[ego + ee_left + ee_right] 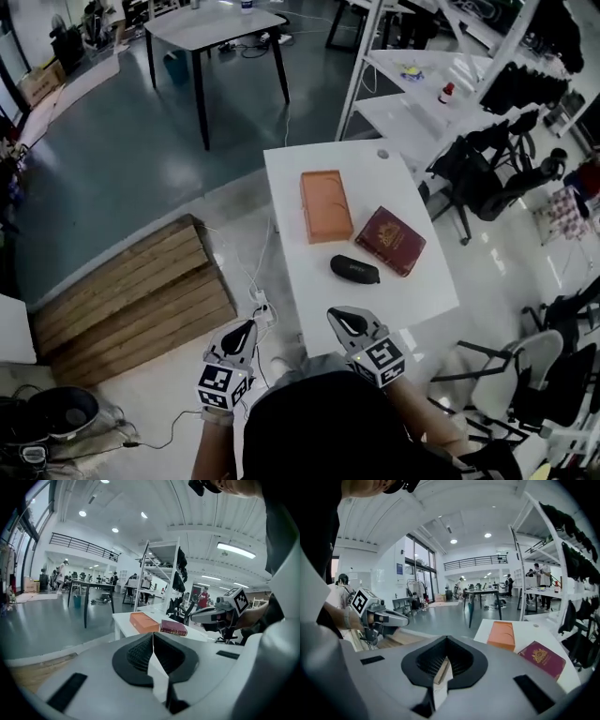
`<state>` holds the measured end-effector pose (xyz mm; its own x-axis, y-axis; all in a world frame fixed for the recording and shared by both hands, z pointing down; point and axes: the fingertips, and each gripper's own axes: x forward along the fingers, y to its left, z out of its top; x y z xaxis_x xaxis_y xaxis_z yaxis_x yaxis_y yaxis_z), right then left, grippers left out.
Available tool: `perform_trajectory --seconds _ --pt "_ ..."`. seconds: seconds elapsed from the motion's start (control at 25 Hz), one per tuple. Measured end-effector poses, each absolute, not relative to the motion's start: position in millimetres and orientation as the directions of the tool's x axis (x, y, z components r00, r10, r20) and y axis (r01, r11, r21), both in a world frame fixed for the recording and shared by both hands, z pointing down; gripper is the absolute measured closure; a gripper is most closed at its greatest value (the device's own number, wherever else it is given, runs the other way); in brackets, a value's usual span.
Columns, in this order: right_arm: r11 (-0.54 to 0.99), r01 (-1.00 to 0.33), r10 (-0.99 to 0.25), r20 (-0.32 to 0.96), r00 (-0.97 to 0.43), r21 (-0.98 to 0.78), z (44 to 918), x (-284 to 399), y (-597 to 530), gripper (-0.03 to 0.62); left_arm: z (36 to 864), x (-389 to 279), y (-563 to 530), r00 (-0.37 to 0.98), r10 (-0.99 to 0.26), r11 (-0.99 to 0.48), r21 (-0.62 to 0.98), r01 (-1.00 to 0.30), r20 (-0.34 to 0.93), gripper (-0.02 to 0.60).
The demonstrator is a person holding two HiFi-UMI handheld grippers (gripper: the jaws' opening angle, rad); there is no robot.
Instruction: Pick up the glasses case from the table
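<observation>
Head view: the black case (355, 269) lies on the white table (291, 178) near its front edge, just this side of a red book (389, 240) and an orange box (325, 205). Its long axis runs across the table, slightly tilted, crosswise to the right gripper (345, 322), which hovers at the table's near edge with the case close ahead. The left gripper (246, 330) hangs off the table's left side, above the floor and farther away. Both grippers are clenched and empty, so the nearer right one would have to open before closing in. Neither gripper view shows the case: each catches only box and book, the case likely masked by the gripper's own body
</observation>
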<state>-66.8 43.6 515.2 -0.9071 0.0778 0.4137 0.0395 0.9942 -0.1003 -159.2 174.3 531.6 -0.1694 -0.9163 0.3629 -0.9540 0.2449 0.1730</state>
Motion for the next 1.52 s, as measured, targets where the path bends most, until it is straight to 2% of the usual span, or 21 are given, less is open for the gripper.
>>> perform_trajectory --seconds 0.48,0.8,0.88,0.96,1.32,1.52 --pt "0.949 -0.290 -0.204 0.461 -0.864 -0.124 529 13 -69 0.566 558 -135 25 0.121 -0.893 -0.042 0.186 -0.982 0.434 0.560" --pt "0.865 -0.487 -0.370 0.505 -0.780 -0.120 544 81 -114 0.566 594 -87 -64 0.322 -0.760 -0.344 0.071 -0.936 0.565 0.548" --pt "0.840 -0.528 -0.403 0.511 -0.759 -0.122 545 96 -123 0.566 604 -80 -84 0.347 -0.724 -0.388 0.065 -0.920 0.596 0.525" --pt "0.814 -0.567 -0.431 0.521 -0.737 -0.128 547 111 -131 0.566 621 -72 -100 0.369 -0.675 -0.429 0.068 -0.901 0.639 0.454" --pt "0.712 -0.687 -0.508 0.571 -0.645 -0.142 567 166 -147 0.566 711 -44 -143 0.363 -0.434 -0.670 -0.026 -0.742 0.825 0.275" --pt "0.673 -0.724 -0.526 0.590 -0.613 -0.152 579 186 -148 0.566 751 -40 -157 0.312 -0.359 -0.744 -0.068 -0.664 0.880 0.230"
